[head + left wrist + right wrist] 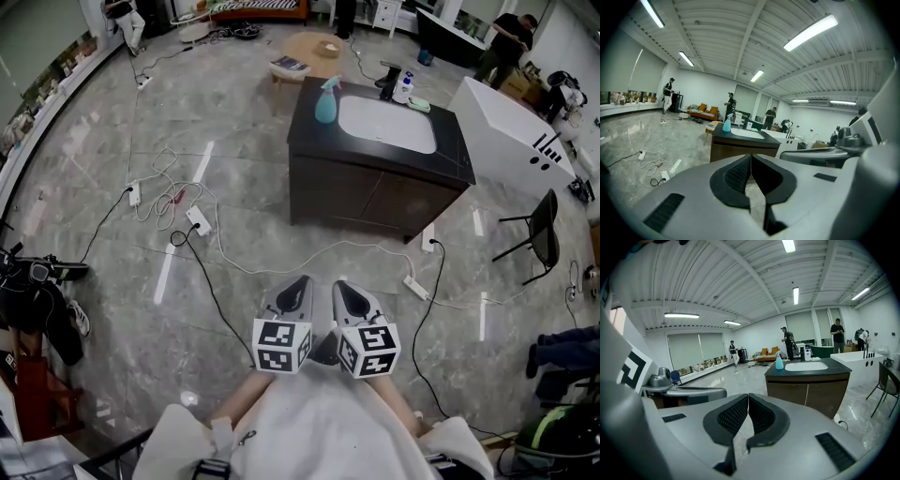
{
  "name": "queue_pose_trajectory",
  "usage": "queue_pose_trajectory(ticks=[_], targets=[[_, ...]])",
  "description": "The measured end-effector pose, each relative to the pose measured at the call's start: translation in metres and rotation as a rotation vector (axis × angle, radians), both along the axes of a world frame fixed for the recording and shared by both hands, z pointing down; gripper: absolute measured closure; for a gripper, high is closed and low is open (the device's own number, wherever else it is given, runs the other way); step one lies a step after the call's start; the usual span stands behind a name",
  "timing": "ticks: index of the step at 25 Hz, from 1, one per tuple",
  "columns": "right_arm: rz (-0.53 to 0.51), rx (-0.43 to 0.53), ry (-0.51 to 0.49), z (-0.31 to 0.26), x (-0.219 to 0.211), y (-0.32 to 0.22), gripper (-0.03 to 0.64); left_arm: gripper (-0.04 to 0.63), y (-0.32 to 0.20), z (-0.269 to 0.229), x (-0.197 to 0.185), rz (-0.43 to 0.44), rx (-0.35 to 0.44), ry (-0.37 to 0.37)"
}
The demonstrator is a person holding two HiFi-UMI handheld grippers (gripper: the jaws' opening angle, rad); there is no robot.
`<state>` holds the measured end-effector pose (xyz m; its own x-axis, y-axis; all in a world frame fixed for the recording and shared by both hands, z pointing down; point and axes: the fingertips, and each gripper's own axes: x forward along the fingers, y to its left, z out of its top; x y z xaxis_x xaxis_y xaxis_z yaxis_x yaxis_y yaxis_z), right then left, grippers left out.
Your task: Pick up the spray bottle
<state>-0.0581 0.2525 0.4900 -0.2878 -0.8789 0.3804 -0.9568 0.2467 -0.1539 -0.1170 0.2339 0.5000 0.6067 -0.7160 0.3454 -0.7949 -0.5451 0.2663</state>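
Two grey tools, the left tool (300, 284) and the right tool (343, 287), are held side by side and tilted slightly downward, jaws together and empty. Well ahead of both, the turquoise plastic spray bottle (325, 101) stands upright on the black counter (454, 156).

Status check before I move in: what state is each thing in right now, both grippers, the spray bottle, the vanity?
Left gripper: shut, nothing between its jaws.
Right gripper: shut, nothing between its jaws.
Spray bottle: upright on the black counter, left of the basin, untouched.
Basin: looks empty.
Vanity doors: closed.
Black chair: unfolded, standing.
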Motion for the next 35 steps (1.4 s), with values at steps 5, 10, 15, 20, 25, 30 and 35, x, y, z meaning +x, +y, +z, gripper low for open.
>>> queue_pose_trajectory(ticks=[5, 10, 15, 20, 25, 30, 35], targets=[[0.002, -0.020, -0.002, 0.009, -0.003, 0.004, 0.591, 0.566, 0.003, 0.007, -0.001, 0.005, -0.016, -0.005], [-0.008, -0.025, -0.001, 0.012, -0.001, 0.003, 0.591, 0.566, 0.002, 0.009, 0.001, -0.004, -0.020, 0.002], [-0.022, -0.016, -0.003, 0.012, 0.005, -0.005, 0.591, 0.566, -0.004, 0.009, 0.008, -0.017, -0.013, 0.002], [-0.043, -0.012, -0.013, 0.013, 0.007, -0.019, 0.591, 0.566, -0.014, 0.009, 0.011, -0.039, -0.011, -0.006], [-0.061, -0.011, -0.020, 0.015, 0.018, -0.038, 0.591, 0.566, -0.031, 0.013, 0.020, -0.058, -0.016, -0.011], [-0.046, -0.016, -0.024, 0.017, 0.042, -0.066, 0.591, 0.566, -0.055, 0.011, 0.038, -0.056, -0.010, -0.014], [-0.047, -0.031, -0.032, 0.018, 0.063, -0.099, 0.591, 0.566, -0.084, 0.009, 0.057, -0.056, -0.014, -0.020]])
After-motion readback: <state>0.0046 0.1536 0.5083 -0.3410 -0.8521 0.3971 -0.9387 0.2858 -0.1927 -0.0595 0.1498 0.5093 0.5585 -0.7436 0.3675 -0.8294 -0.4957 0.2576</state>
